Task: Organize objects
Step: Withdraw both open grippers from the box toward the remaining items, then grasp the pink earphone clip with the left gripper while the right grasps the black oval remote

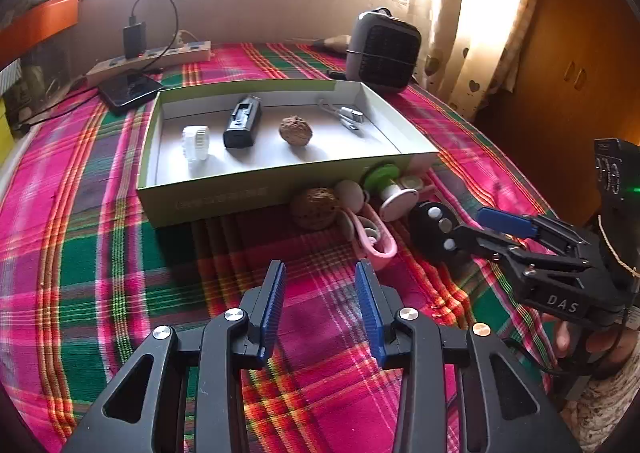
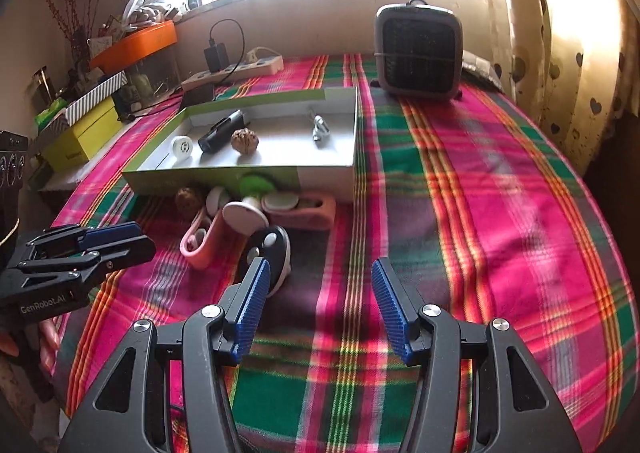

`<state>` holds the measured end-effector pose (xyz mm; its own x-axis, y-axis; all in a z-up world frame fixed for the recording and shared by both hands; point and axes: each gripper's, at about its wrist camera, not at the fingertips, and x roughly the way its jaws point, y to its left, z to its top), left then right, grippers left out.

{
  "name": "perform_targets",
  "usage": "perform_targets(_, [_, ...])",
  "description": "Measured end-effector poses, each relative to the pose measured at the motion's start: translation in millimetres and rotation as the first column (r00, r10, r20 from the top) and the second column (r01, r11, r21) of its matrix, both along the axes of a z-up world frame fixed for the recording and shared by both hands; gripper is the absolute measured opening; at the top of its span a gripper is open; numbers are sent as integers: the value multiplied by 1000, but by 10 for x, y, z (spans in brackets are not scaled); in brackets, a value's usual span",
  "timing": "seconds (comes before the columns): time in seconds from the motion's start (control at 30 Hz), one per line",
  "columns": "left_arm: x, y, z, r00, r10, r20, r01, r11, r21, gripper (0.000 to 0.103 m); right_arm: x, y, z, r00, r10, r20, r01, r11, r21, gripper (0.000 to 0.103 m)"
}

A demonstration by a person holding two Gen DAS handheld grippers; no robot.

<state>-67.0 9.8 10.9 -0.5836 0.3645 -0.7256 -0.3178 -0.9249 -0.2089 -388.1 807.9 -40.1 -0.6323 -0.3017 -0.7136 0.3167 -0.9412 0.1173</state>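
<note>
Two tongs hang tilted downward over the plaid-covered desk [image 1: 100, 253], both released, with nothing between their blue pads. The left tongs [image 1: 321, 273] point toward twelve o'clock at the bare cloth just short of the box. The right tongs [image 2: 318, 273] sit at about three o'clock of the left ones, also empty, their left pad close beside a black round gadget [image 2: 272, 245] lying on the cloth; whether they touch cannot be told.

At twelve o'clock stands a shallow open cardboard box [image 1: 224, 201] with green sides. Inside, from nine to three o'clock, lie a white ribbed piece [image 1: 196, 141], a black oblong device [image 1: 242, 127], a walnut [image 1: 295, 130] and a coiled silver cable [image 1: 346, 115], all well apart.

Against the box's near wall lies a loose cluster: a second walnut [image 1: 315, 208], a pink case [image 1: 374, 239], a green-capped spool [image 1: 380, 175] and a white-ended spool [image 1: 398, 203].
</note>
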Motion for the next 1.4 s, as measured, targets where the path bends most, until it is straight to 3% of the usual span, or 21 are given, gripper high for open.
perform_targets(0.47, [42,44,-40,999,-27,21,27,1000,8,34,-98,-231,-86,996,70,62,-69,998,-4,54])
perform_targets(1.03, [18,102,-47,998,-54,38,52,998,37,34,-210,-266,-87,998,29,63,-33,998,58,54])
perform_targets(1.17, [-10,129,-39,997,-56,43,54,998,45,34,-212,-217,-83,998,25,63,-29,998,58,45])
perform_targets(1.3, [-23,159,-29,997,-59,43,57,997,43,34,-199,-193,-79,998,29,63,-33,998,49,44])
perform_targets(1.4, [-37,198,-6,997,-61,37,59,998,37,34,-197,-182,-76,998,33,62,-36,998,43,35])
